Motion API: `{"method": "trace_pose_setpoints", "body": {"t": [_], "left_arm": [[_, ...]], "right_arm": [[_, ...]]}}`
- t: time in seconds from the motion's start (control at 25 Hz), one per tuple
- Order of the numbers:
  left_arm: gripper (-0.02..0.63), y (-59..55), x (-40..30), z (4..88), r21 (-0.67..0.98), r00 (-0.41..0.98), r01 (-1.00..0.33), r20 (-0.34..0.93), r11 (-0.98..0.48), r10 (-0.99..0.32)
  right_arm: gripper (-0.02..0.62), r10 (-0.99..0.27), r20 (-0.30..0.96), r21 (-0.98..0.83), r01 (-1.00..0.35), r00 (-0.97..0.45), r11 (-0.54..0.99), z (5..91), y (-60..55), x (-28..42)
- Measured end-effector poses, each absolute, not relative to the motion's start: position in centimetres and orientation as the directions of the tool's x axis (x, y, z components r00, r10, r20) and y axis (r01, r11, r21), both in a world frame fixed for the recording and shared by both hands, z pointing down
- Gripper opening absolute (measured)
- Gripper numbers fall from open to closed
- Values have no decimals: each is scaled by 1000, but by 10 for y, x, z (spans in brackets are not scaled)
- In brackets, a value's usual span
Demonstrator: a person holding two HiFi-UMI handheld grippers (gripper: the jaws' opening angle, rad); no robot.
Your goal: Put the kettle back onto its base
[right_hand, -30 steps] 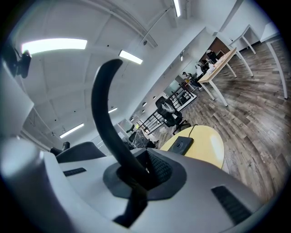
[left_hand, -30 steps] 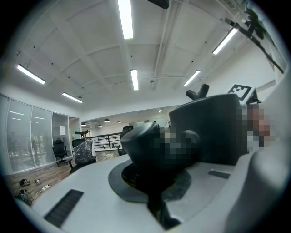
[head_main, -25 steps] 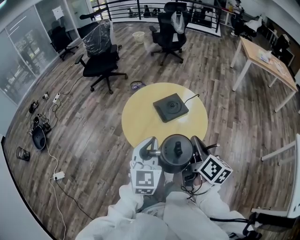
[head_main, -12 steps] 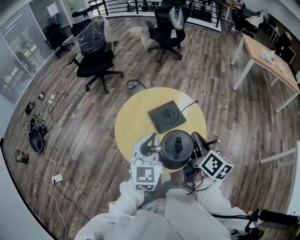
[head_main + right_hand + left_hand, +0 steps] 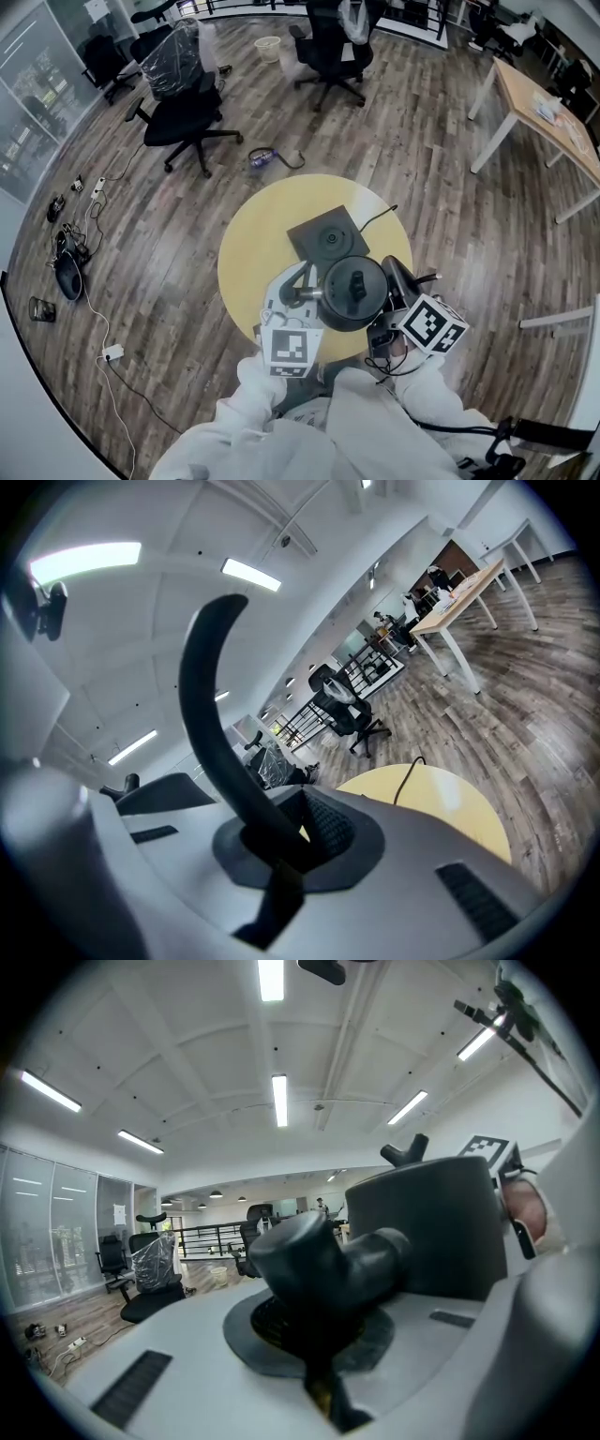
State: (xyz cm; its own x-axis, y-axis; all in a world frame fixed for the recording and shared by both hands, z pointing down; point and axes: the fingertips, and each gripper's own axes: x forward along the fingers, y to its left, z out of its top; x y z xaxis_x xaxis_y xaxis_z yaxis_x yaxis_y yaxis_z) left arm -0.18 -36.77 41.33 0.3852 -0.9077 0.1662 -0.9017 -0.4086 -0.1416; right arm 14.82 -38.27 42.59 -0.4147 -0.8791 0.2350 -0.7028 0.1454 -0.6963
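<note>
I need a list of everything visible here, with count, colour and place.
round yellow table: one, yellow, floor centre.
square black kettle base: one, black, on the table.
black kettle: one, black, above the table's near edge.
black office chairs: two, black, beyond the table.
wooden desk: one, pale, upper right.
floor cables: several, white and black, left.
left hand-held gripper: one, grey, shut on kettle's spout.
right hand-held gripper: one, grey, shut on kettle's handle.

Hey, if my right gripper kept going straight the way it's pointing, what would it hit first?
The right gripper is shut on the kettle handle. Beyond that, tilted slightly down, it would likely meet the yellow table near the power cable; depth is unclear.
</note>
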Motion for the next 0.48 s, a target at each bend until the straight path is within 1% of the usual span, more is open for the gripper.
{"method": "trace_pose_setpoints", "body": {"t": [0.48], "left_arm": [[-3, -429, -12, 425, -144, 400, -895, 165, -423, -902]], "right_arm": [[12, -887, 244, -699, -705, -392, 120, 439, -441, 140]]}}
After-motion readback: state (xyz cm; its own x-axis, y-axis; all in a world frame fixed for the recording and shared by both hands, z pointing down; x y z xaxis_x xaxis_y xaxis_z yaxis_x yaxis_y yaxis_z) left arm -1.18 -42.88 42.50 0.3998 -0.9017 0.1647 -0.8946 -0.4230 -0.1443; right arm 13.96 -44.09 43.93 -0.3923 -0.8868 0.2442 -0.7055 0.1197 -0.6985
